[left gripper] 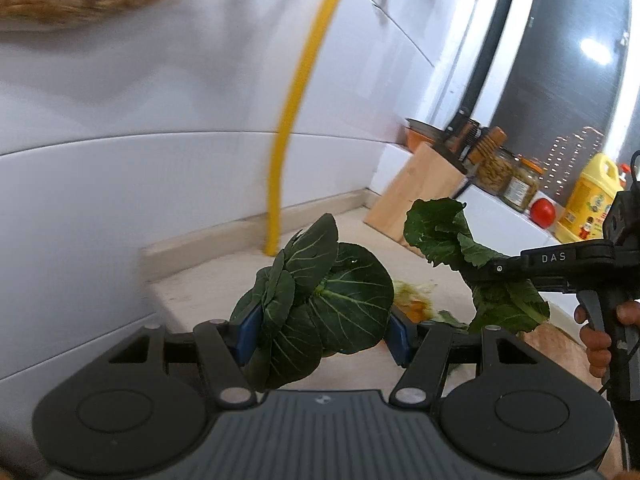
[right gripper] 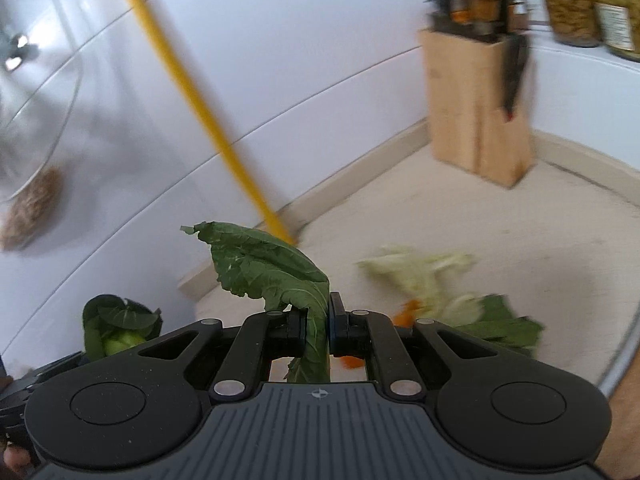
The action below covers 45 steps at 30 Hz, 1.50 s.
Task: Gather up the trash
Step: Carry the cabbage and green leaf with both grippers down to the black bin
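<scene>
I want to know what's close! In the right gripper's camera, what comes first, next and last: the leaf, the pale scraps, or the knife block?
1. Green leaf, pinched in the right gripper.
2. Pale scraps, on the counter, right.
3. Knife block, back right corner.

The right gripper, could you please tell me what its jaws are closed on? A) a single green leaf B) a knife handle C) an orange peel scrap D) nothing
A: in the right wrist view the right gripper pinches a single green leaf by its stem, jaws nearly together.
</scene>
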Each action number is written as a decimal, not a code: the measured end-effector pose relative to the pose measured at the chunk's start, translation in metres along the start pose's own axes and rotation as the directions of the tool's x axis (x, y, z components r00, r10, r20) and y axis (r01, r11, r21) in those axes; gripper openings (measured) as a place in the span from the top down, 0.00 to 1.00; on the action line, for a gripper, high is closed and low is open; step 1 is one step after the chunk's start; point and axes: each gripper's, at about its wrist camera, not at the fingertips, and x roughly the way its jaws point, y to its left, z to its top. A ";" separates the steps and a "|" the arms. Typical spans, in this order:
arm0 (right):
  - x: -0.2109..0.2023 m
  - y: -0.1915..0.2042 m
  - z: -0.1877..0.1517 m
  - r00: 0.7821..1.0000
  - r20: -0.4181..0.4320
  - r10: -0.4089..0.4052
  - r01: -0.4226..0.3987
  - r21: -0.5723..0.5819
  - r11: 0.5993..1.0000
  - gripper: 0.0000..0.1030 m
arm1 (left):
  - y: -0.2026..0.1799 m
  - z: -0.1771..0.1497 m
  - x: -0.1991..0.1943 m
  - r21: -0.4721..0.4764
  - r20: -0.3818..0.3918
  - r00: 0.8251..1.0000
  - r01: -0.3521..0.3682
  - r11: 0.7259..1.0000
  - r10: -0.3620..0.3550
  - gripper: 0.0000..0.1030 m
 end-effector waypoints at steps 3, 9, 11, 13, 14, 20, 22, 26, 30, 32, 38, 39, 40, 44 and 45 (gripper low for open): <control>0.010 0.018 -0.004 0.999 -0.023 0.040 -0.041 -0.023 0.999 0.87 | 0.012 -0.004 -0.015 -0.016 0.011 0.999 -0.037 0.999 0.037 0.46; 0.034 0.062 -0.016 0.988 -0.086 0.127 -0.133 -0.066 0.989 0.87 | 0.037 -0.015 -0.046 -0.054 0.030 0.993 -0.112 0.992 0.114 0.46; 0.043 0.076 -0.020 0.982 -0.108 0.153 -0.162 -0.080 0.984 0.87 | 0.045 -0.018 -0.056 -0.063 0.035 0.990 -0.136 0.989 0.138 0.46; 0.051 0.090 -0.026 0.975 -0.131 0.178 -0.190 -0.089 0.978 0.87 | 0.053 -0.021 -0.065 -0.075 0.040 0.986 -0.158 0.985 0.161 0.46; 0.055 0.097 -0.028 0.972 -0.142 0.187 -0.201 -0.091 0.975 0.87 | 0.057 -0.022 -0.069 -0.082 0.041 0.984 -0.168 0.982 0.171 0.46; 0.082 0.132 -0.043 0.950 -0.208 0.232 -0.258 -0.107 0.960 0.87 | 0.080 -0.033 -0.085 -0.109 0.033 0.973 -0.224 0.968 0.229 0.46; 0.090 0.142 -0.049 0.942 -0.228 0.246 -0.275 -0.106 0.956 0.87 | 0.088 -0.037 -0.089 -0.118 0.024 0.969 -0.240 0.963 0.245 0.46; 0.112 0.159 -0.063 0.927 -0.272 0.258 -0.293 -0.095 0.951 0.87 | 0.102 -0.044 -0.092 -0.125 0.002 0.962 -0.270 0.955 0.273 0.46; 0.132 0.169 -0.076 0.915 -0.309 0.259 -0.294 -0.073 0.953 0.87 | 0.114 -0.050 -0.091 -0.126 -0.022 0.955 -0.296 0.947 0.296 0.46; 0.140 0.172 -0.081 0.913 -0.319 0.254 -0.288 -0.064 0.956 0.87 | 0.119 -0.053 -0.088 -0.128 -0.043 0.953 -0.303 0.944 0.300 0.46; 0.165 0.183 -0.095 0.906 -0.359 0.226 -0.263 -0.057 0.963 0.87 | 0.132 -0.059 -0.071 -0.101 -0.102 0.946 -0.317 0.943 0.308 0.46; 0.169 0.184 -0.098 0.903 -0.368 0.221 -0.259 -0.057 0.964 0.87 | 0.133 -0.059 -0.067 -0.099 -0.109 0.945 -0.321 0.942 0.310 0.46; 0.175 0.185 -0.101 0.902 -0.375 0.214 -0.252 -0.054 0.966 0.87 | 0.136 -0.060 -0.068 -0.096 -0.116 0.943 -0.322 0.942 0.311 0.46; 0.192 0.192 -0.111 0.896 -0.400 0.192 -0.230 -0.050 0.972 0.86 | 0.143 -0.060 -0.058 -0.079 -0.143 0.937 -0.331 0.940 0.318 0.46; 0.197 0.194 -0.113 0.895 -0.404 0.188 -0.227 -0.049 0.973 0.86 | 0.145 -0.060 -0.055 -0.076 -0.150 0.936 -0.332 0.940 0.319 0.46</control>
